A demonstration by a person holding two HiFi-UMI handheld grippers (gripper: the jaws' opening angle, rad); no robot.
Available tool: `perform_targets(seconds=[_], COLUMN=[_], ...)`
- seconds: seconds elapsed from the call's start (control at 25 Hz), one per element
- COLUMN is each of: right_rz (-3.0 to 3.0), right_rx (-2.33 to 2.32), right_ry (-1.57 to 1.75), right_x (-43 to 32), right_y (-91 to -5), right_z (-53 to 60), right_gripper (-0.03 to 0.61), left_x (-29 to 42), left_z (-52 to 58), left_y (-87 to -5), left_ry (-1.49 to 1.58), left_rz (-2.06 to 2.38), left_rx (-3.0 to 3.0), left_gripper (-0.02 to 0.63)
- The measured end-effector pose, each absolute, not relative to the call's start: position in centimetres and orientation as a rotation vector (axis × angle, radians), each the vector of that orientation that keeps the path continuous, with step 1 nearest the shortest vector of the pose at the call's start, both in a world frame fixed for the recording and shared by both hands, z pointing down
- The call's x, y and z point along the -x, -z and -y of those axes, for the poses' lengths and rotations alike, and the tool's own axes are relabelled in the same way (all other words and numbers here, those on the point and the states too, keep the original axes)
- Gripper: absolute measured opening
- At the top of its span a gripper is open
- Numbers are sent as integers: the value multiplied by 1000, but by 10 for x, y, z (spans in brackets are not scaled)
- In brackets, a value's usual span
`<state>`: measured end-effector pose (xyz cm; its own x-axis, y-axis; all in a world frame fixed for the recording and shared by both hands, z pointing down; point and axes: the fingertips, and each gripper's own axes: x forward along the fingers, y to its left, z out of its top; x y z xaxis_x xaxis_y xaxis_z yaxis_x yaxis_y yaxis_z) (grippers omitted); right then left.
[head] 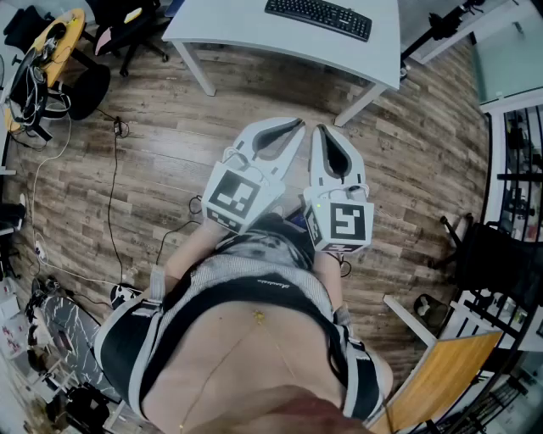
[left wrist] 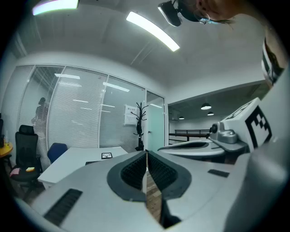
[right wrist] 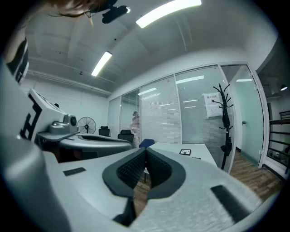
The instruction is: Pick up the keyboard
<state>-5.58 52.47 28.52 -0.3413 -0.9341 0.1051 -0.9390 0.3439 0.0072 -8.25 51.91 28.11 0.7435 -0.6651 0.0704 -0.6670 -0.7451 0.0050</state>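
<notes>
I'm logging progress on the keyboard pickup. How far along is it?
Done: nothing yet. The keyboard lies untouched on the white table.
In hand: nothing. The left claw and right claw are both shut and empty, side by side over the floor, short of the table.
Left: reach the table, open a claw, grip the keyboard and lift it.

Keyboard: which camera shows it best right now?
The head view: the keyboard lies almost whole on the white table, seen from above. The left gripper view and the right gripper view look level across that table, so they show at most a thin dark strip of it.
</notes>
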Motion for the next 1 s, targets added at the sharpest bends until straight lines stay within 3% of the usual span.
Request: perform_targets(seconds=[0.12, 0.2, 0.24, 0.32, 1.0], right_rz=[2525, 2539, 2544, 2548, 2534], right_rx=[-1743, -1723, -1711, -1698, -1652], right_ry=[-82, -92, -97, -102, -139], right_x=[50, 47, 46, 42, 15], right_y=[-286, -289, -290, -293, -308], right_z=[-530, -534, -536, -540, -546], right_gripper=[7, 63, 61, 63, 80], left_x=[80, 78, 78, 76, 55], left_z=[-520, -521, -522, -524, -537], left_y=[-285, -288, -290, -293, -312], left_ry=[-62, -43, -37, -37, -66], left_rz=[1127, 1134, 1141, 1137, 1115], left_rx=[-2875, -2851, -2840, -2820, -2741], left_gripper=[15, 18, 29, 120, 120])
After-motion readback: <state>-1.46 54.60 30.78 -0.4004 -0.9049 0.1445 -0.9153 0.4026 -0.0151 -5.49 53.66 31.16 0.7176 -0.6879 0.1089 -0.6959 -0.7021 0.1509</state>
